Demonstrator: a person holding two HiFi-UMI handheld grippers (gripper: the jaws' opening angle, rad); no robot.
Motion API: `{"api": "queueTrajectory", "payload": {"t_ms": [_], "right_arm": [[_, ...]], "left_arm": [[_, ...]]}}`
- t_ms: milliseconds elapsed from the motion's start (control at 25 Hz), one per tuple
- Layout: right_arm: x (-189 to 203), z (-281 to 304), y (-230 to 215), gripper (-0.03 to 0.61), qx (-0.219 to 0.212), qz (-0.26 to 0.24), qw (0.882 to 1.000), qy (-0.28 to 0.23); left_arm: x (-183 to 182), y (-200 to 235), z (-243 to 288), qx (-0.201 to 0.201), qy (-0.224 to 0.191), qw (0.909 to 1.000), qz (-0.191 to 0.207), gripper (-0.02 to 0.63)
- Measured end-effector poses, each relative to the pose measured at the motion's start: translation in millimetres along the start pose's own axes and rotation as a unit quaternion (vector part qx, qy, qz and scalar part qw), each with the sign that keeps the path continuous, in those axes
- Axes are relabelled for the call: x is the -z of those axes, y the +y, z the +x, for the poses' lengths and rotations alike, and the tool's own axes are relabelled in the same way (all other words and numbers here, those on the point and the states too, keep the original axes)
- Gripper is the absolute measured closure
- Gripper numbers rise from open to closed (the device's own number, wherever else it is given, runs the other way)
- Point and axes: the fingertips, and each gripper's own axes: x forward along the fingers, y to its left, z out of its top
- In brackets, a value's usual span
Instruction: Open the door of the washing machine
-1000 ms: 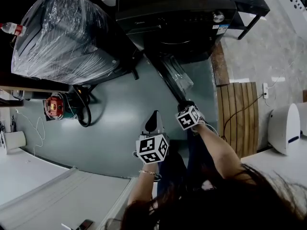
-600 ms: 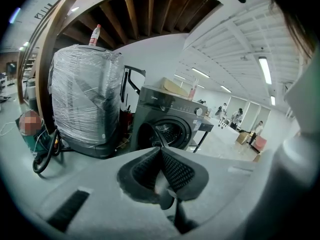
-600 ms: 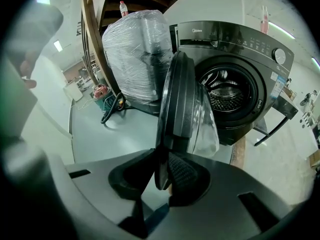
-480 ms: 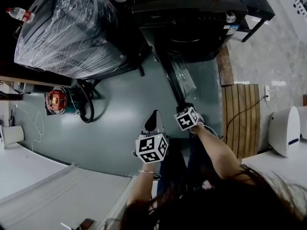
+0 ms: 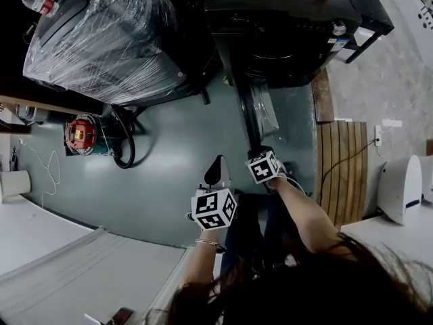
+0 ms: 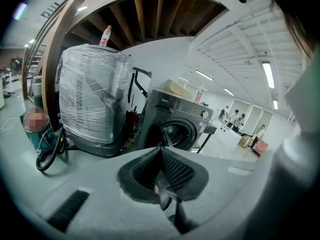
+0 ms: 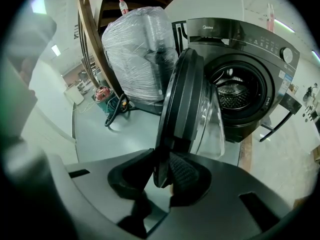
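The right tool [image 7: 160, 175] has just been opening its jaws, slack around the round black glass door [image 7: 182, 104]'s rim. The left tool [image 6: 161, 171] is pinched together, empty. The dark-grey washing machine [image 7: 250, 44] stands open, so the task looks done.

**Grey-green floor [image 5: 176, 161], loaded along its far side**

Carries a dark front-loading washing machine [image 5: 284, 26] at the far edge; to its left, a bulky appliance [image 5: 101, 39] wrapped in clear film; nearer, a small red-topped machine [image 5: 81, 133] with a black hose [image 5: 125, 147] looped beside it; rightward, a slatted wooden mat [image 5: 342, 168]; just beyond, a white power strip [image 5: 377, 135] on pale tile.
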Motion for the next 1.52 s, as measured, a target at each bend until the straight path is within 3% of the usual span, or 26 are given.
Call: {"api": "queueTrajectory", "payload": {"t_ms": [520, 1200, 1520], "right_arm": [[-18.5, 17.4, 44.9, 0.480, -0.003, 0.017, 1.000, 0.003], [-54.9, 44.5, 93.1, 0.472, 0.026, 0.047, 0.999, -0.005], [-70.9, 59.6, 117.6, 0.469, 0.011, 0.087, 0.996, -0.010]], "left_arm": [[-7.4, 48.1, -17.5, 0.003, -0.002, 1.0000, 0.001, 0.601], [-11.9, 98.5, -41.8, 0.033, -0.007, 0.9992, 0.022, 0.601], [-21.1, 123.0, -41.1, 0.011, -0.013, 0.9998, 0.010, 0.601]]}}
